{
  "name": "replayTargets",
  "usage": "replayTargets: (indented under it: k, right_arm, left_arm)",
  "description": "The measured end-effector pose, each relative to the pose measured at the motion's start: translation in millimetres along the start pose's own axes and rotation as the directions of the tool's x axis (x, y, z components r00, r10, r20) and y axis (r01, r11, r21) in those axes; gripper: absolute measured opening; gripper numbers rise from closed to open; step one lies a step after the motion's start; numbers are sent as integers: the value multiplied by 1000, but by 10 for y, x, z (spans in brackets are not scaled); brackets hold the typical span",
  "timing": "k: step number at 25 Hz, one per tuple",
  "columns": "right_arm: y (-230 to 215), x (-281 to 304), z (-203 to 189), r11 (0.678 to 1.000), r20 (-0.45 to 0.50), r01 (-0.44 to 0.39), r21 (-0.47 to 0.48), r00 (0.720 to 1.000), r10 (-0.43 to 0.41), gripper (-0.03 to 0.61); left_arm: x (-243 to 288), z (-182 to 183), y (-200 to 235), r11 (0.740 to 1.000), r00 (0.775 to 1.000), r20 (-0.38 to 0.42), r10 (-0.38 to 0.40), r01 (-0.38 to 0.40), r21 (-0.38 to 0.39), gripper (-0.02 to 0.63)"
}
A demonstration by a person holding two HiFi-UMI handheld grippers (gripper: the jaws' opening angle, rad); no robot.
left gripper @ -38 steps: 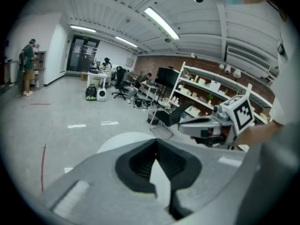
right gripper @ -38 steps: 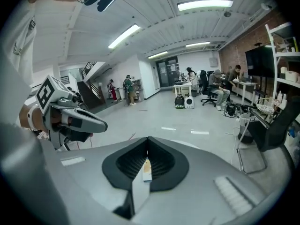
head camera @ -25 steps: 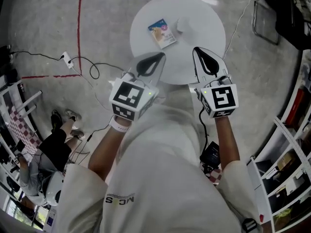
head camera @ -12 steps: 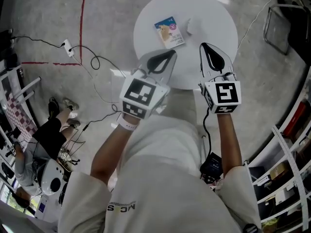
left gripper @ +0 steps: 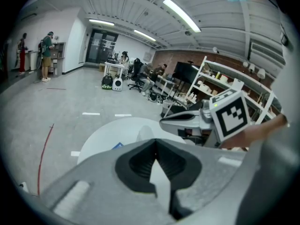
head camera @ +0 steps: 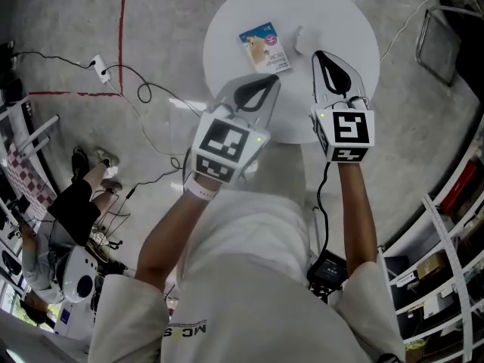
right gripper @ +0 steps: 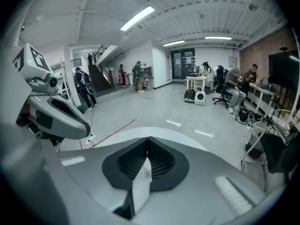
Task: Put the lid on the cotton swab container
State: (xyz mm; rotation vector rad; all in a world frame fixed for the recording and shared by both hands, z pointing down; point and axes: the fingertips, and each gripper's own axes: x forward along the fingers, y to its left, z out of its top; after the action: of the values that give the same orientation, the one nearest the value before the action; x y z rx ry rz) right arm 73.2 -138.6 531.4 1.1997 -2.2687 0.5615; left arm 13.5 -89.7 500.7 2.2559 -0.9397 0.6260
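A flat cotton swab box (head camera: 265,48) with a blue and cream printed top lies on the round white table (head camera: 227,29). A small white lid-like object (head camera: 302,41) sits just right of it. My left gripper (head camera: 270,82) hangs over the table's near edge, short of the box, shut and empty. My right gripper (head camera: 318,55) is also shut and empty, its tip just right of the white object. In the left gripper view a blue corner of the box (left gripper: 117,146) and the white object (left gripper: 144,133) peek over my shut left gripper (left gripper: 155,140). The right gripper view shows my right gripper (right gripper: 148,138) shut over the table (right gripper: 187,142).
Cables and a power strip (head camera: 98,72) lie on the grey floor left of the table, beside a red floor line (head camera: 121,36). A dark chair (head camera: 446,29) stands at the right. Shelving (head camera: 446,278) runs along the lower right. A seated person (head camera: 68,225) is at the left.
Both grippers have moved forward, now reaching over the table's near edge toward the box and white object. Both stay shut. The box and white object have not moved on the table.
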Motion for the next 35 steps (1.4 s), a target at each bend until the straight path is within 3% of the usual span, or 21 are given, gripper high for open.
replayTargets:
  k: [20, 25, 30, 35]
  right_arm:
    - [-106, 675, -399, 998, -99, 6, -59, 995, -12, 0]
    - [-94, 728, -405, 1000, -99, -1, -11, 995, 0, 0]
    - [-86, 734, -417, 998, -139, 8, -67, 990, -17, 0]
    - [-79, 727, -414, 998, -165, 13, -55, 986, -22, 0]
  left_arm:
    - [162, -189, 194, 999, 1000, -3, -12, 11, -30, -2]
    - [154, -195, 226, 999, 1000, -4, -11, 11, -33, -3]
    - [146, -203, 193, 999, 1000, -2, -16, 15, -31, -2]
    - [102, -195, 127, 999, 1000, -1, -26, 26, -18, -2]
